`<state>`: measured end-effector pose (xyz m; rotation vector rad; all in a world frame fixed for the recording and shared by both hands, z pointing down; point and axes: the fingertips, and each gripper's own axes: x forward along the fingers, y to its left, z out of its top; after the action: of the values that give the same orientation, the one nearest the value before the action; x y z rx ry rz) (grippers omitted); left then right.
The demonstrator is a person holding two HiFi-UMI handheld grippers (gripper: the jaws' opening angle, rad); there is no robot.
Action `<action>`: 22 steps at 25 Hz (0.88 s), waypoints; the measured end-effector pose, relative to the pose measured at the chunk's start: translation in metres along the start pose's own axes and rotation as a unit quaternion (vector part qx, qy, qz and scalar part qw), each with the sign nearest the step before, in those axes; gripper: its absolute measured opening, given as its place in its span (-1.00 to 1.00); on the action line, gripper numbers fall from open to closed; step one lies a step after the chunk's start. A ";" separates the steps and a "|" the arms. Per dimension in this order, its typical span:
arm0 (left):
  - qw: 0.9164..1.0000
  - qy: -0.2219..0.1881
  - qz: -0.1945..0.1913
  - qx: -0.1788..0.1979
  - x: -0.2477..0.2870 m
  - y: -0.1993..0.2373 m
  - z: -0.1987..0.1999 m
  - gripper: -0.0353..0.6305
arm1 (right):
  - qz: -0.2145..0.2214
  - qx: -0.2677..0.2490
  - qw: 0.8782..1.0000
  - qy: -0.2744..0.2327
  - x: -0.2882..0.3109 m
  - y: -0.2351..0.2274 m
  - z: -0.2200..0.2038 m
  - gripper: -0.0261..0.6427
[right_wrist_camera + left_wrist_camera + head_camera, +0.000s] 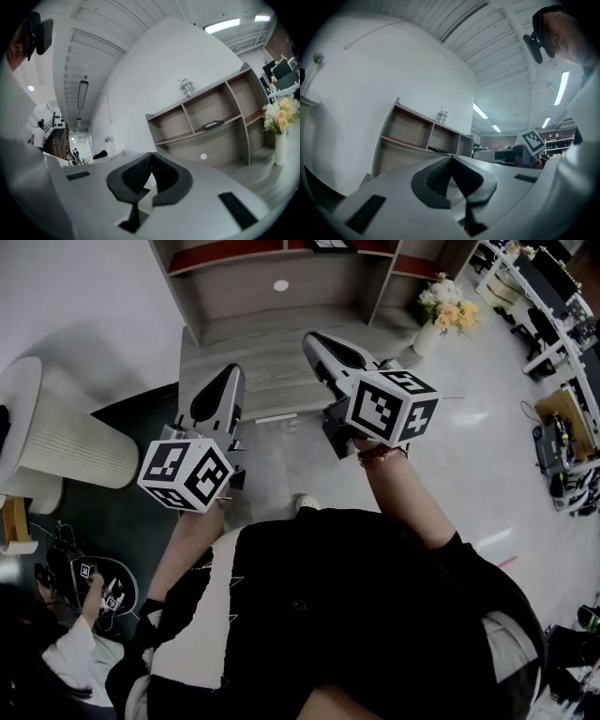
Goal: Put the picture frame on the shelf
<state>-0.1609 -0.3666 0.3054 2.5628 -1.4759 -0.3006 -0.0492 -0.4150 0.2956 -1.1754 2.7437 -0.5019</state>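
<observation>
While empty, left gripper (229,374), right gripper (314,340).

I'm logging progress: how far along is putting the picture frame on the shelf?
Done, it seems: a dark flat thing, probably the picture frame, lies on the middle board of the shelf. In hand: nothing; the left claw and right claw are both shut and empty. Left: nothing evident.

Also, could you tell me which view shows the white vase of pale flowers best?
The head view: the white vase of pale flowers stands whole to the right of the wooden shelf unit. The right gripper view shows it only at its far right edge, distorted; the left gripper view misses it.
</observation>
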 end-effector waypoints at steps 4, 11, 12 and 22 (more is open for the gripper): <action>1.000 0.000 -0.001 -0.002 -0.004 0.001 0.000 -0.86 | -0.013 -0.013 1.000 0.003 -0.004 0.001 -0.002 -0.91; 1.000 -0.002 -0.009 -0.007 -0.004 0.002 0.000 -0.86 | -0.023 -0.027 0.999 0.010 -0.005 0.004 -0.009 -0.91; 1.000 -0.001 -0.010 -0.007 -0.004 0.002 -0.001 -0.86 | -0.025 -0.029 0.999 0.010 -0.005 0.003 -0.009 -0.91; 1.000 -0.001 -0.016 -0.008 -0.005 0.003 0.001 -0.86 | -0.036 -0.041 0.998 0.014 -0.006 0.005 -0.012 -0.91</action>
<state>-0.1658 -0.3634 0.3060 2.5762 -1.4289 -0.3174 -0.0512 -0.4042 0.3054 -1.3009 2.7775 -0.4206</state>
